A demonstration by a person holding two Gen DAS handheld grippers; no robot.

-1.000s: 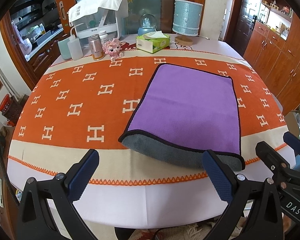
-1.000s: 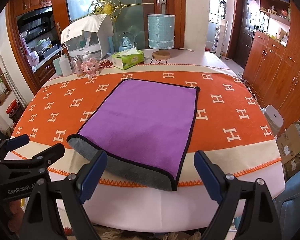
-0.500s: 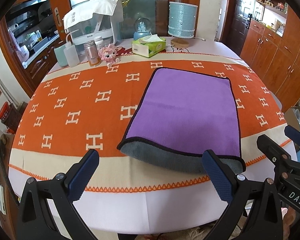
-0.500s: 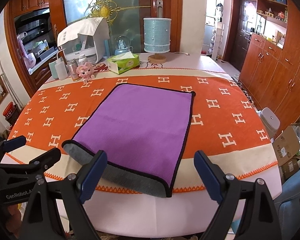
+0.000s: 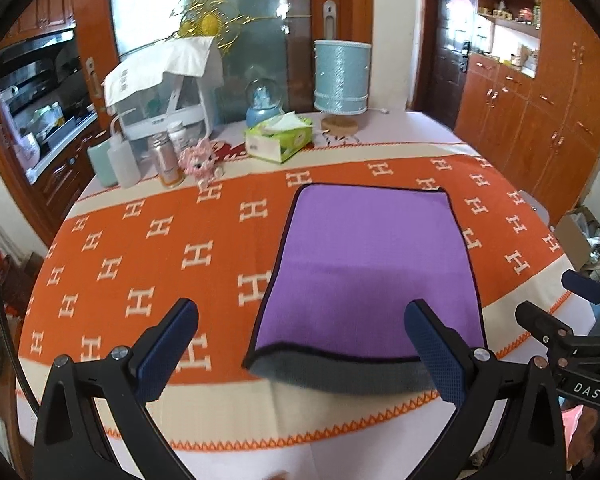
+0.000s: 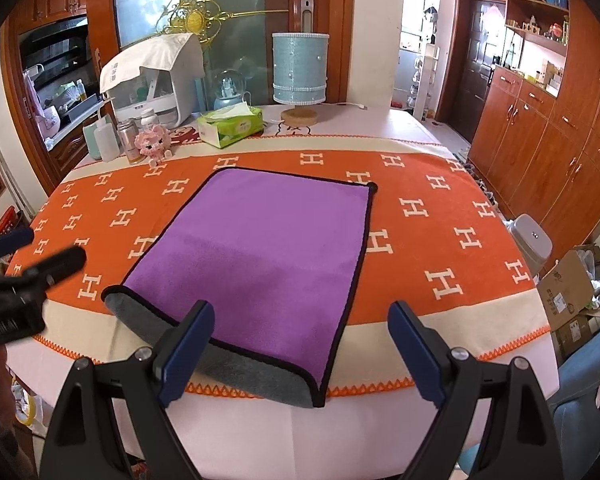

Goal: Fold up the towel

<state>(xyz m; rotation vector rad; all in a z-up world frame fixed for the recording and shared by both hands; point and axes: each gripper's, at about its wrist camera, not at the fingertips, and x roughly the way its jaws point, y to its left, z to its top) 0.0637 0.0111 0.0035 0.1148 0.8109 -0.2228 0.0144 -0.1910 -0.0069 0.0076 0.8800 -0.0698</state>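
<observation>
Towel (image 5: pixel 370 268) (image 6: pixel 260 256), purple on top with a grey underside and black edging, is lying folded on the orange blanket (image 5: pixel 148 248) (image 6: pixel 440 248) covering the table, its grey fold facing the near edge. Left gripper (image 5: pixel 300 344) is hovering at 6 o'clock of the towel, jaws spread wide and gripping nothing. Right gripper (image 6: pixel 300 340) is hanging over the near edge too, jaws also wide apart and empty. At 12 o'clock beyond the towel, a tissue box (image 5: pixel 279 138) (image 6: pixel 230 125) and a blue lamp (image 5: pixel 341 80) (image 6: pixel 299 72) are standing; bottles (image 5: pixel 123 162) (image 6: pixel 106 142) are sitting toward 10 o'clock.
</observation>
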